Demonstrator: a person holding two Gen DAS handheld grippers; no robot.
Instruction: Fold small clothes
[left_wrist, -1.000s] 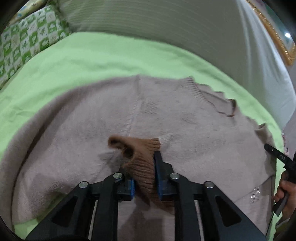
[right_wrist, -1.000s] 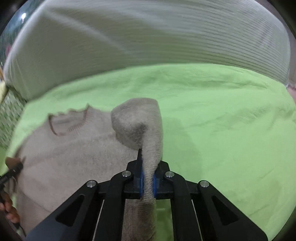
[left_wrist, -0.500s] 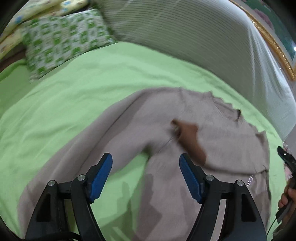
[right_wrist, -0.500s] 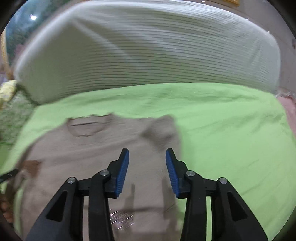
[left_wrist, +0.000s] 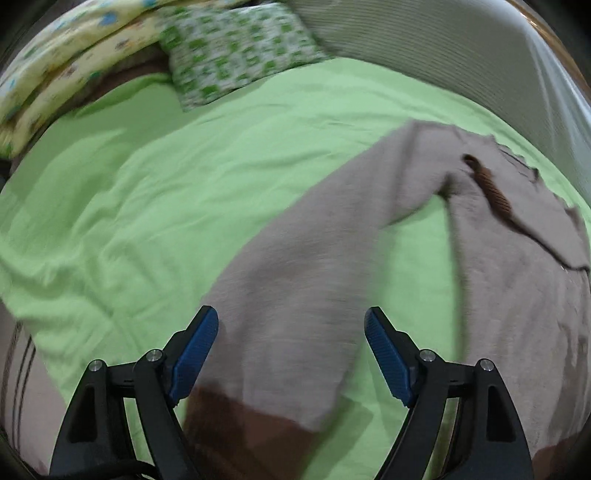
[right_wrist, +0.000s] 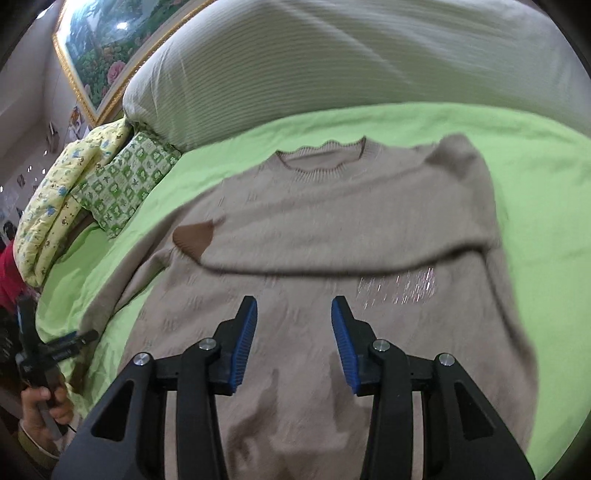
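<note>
A beige knit sweater (right_wrist: 332, 229) lies flat on the green bedsheet (right_wrist: 535, 155), collar to the far side. Its right sleeve is folded across the chest, ending in a brown cuff (right_wrist: 194, 238). My right gripper (right_wrist: 293, 345) is open and empty above the sweater's lower body. In the left wrist view the sweater's left sleeve (left_wrist: 314, 266) stretches out toward me, its brown cuff (left_wrist: 236, 432) near the bottom. My left gripper (left_wrist: 291, 354) is open wide over that sleeve, holding nothing. The folded sleeve's cuff (left_wrist: 491, 188) shows at the right.
A grey striped headboard cushion (right_wrist: 332, 66) backs the bed. A green-patterned pillow (left_wrist: 232, 48) and yellow quilt (left_wrist: 66, 62) lie at the left. The hand with the left gripper (right_wrist: 40, 350) shows at the left edge of the right wrist view.
Both grippers held a sleeve one second ago; both have let go and opened. Both pulled back; the left one swung to the outstretched left sleeve.
</note>
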